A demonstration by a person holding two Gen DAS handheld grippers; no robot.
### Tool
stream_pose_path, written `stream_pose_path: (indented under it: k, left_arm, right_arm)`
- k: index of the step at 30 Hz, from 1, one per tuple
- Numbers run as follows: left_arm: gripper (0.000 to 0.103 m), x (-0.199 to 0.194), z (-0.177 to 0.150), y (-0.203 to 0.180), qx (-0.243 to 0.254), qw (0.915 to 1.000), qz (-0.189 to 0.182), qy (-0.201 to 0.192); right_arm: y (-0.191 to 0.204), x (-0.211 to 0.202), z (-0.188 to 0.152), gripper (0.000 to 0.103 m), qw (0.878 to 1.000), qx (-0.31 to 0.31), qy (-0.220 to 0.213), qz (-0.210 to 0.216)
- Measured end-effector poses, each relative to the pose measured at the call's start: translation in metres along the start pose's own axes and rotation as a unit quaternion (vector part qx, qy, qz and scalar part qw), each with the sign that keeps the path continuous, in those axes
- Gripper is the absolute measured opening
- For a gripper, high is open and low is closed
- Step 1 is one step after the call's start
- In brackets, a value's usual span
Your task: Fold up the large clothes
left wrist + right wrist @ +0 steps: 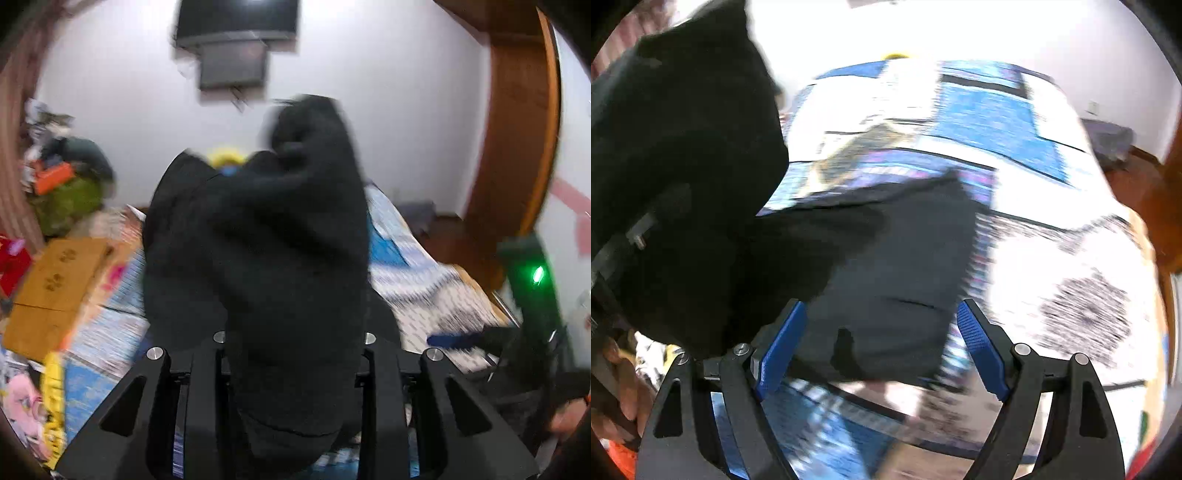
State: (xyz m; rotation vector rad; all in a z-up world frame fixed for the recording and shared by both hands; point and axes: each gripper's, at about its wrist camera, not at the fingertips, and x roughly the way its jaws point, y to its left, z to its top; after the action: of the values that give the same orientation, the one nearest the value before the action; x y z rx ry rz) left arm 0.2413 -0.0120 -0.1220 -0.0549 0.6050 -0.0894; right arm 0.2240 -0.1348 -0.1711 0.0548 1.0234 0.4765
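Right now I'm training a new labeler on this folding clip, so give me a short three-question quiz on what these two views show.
1. True or false: the left claw is clamped on the black garment.
2. How does the right claw stand? A) shut on cloth B) open, nothing pinched C) out of view
3. Fill in: a dark garment lies on the patterned ____.

Key
1. True: the black cloth bunches between its jaws and rises in front of the camera.
2. B: its blue pads stand wide apart above the dark garment.
3. Bedspread, in blue and white.
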Motion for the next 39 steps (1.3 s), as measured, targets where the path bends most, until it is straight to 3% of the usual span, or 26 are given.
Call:
stream_pose_path:
  k: [3, 5, 7, 9, 10, 12, 17, 21, 23, 29, 35, 39]
  left_arm:
    - [0.032, 0.032, -0.017, -0.016, -0.016, 0.9949, -0.065, 0.075]
    - [0.036, 0.052, -0.028, -0.021, -0.017, 0.9888, -0.084, 0.122]
    - [0.039, 0.069, -0.041, -0.031, 0.005, 0.9837, -0.079, 0.162]
    - [0.049, 0.069, -0.045, -0.041, 0.041, 0.9837, -0.062, 0.164]
    - [0.055, 0.067, -0.044, -0.043, 0.045, 0.9829, -0.068, 0.166]
    - [0.077, 0.062, -0.039, -0.043, 0.035, 0.9780, -0.101, 0.179]
    - [0.080, 0.043, -0.029, -0.031, -0.003, 0.9725, -0.129, 0.194]
    - [0.080, 0.011, -0.031, -0.023, -0.036, 0.9718, -0.147, 0.181]
    - [0.080, -0.003, -0.026, -0.015, -0.036, 0.9764, -0.134, 0.165]
    - [0.085, -0.031, -0.018, 0.027, -0.029, 0.9920, -0.049, 0.113]
    - [0.085, -0.004, -0.039, 0.055, -0.039, 0.9876, -0.008, 0.152]
    - [0.088, 0.014, -0.057, 0.063, -0.069, 0.9819, -0.025, 0.174]
  right_arm:
    - [-0.032, -0.004, -0.009, 0.081, 0.999, 0.030, 0.005, -0.018]
    - [-0.050, -0.005, -0.015, 0.081, 0.999, 0.045, 0.010, -0.025]
    - [-0.060, -0.008, -0.022, 0.081, 0.998, 0.059, 0.013, -0.026]
    - [-0.062, -0.013, -0.026, 0.081, 0.997, 0.064, 0.014, -0.026]
    - [-0.064, -0.016, -0.027, 0.081, 0.997, 0.065, 0.012, -0.026]
    - [-0.062, -0.024, -0.029, 0.081, 0.998, 0.065, 0.008, -0.025]
    - [-0.057, -0.047, -0.030, 0.081, 0.998, 0.058, -0.019, -0.010]
    - [-0.042, -0.064, -0.021, 0.081, 0.998, 0.039, -0.043, 0.005]
    - [-0.031, -0.069, -0.018, 0.081, 0.998, 0.027, -0.053, 0.013]
    - [0.007, -0.063, -0.001, 0.082, 0.997, -0.015, -0.068, 0.042]
    - [0.023, -0.025, 0.006, 0.082, 0.998, -0.019, -0.042, 0.050]
    - [0.008, -0.003, -0.003, 0.082, 1.000, -0.007, -0.015, 0.019]
